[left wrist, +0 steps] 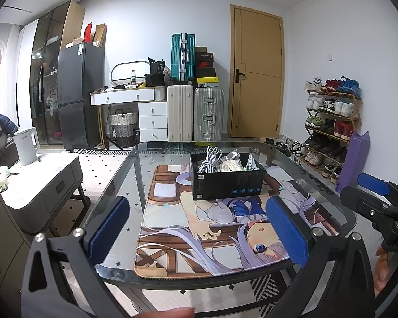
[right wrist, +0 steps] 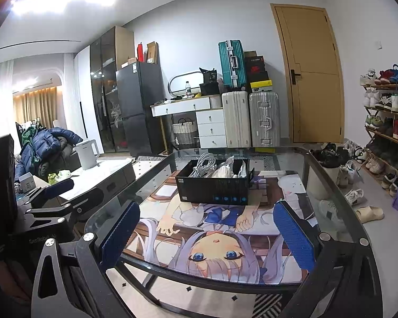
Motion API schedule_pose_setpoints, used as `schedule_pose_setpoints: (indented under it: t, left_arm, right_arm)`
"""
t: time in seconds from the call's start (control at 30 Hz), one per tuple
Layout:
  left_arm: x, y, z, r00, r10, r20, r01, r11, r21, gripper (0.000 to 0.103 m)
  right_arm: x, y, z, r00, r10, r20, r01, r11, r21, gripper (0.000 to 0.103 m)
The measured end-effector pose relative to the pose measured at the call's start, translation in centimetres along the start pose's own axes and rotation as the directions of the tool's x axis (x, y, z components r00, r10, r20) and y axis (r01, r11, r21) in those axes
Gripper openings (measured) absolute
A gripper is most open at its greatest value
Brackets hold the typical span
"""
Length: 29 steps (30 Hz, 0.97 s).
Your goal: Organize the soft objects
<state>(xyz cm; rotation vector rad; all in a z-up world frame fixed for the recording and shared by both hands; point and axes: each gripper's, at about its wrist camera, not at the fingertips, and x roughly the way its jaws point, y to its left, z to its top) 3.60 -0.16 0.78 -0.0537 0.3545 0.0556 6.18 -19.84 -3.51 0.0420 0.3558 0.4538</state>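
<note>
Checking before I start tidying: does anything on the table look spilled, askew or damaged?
Nothing spilled or damaged. The black box sits upright on the printed mat, though white cables stick up above its rim.

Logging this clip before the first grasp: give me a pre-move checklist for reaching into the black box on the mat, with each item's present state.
1. Left gripper open and holding nothing: ok.
2. Right gripper open and holding nothing: ok.
3. Black box sits flat on the printed mat, top open: ok.
4. White cable bundle stands above the box rim, reachable from above: ok.
5. Mat between the grippers and the box free of obstacles: ok.
6. Cables untangled from the other items in the box: cannot tell.
</note>
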Motion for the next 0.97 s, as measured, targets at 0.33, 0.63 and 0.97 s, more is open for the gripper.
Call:
schedule_pose_setpoints:
  t: [0.33,0.63,0.97]
  left_arm:
    - [0.04,0.13,0.06,1.0,-0.001,-0.001,0.001,1.0,0.0,0.103]
    - [0.31,0.47,-0.01,1.0,-0.004,-0.008,0.004,1.0,-0.013,0.103]
    - [0.36,0.35,-0.12,1.0,-0.003,-0.016,0.003,1.0,0.006,0.103]
  right_arm:
    - [0.41,-0.03,-0.2,1.0,0.012,-0.008,-0.012,1.0,0.005,0.102]
    - [0.51,-0.01,-0.36,1.0,0.018,-0.014,-0.018,1.0,0.013,0.102]
    - [0.37,0.17,-0.45,1.0,0.017,-0.014,-0.017,1.0,0.015,0.102]
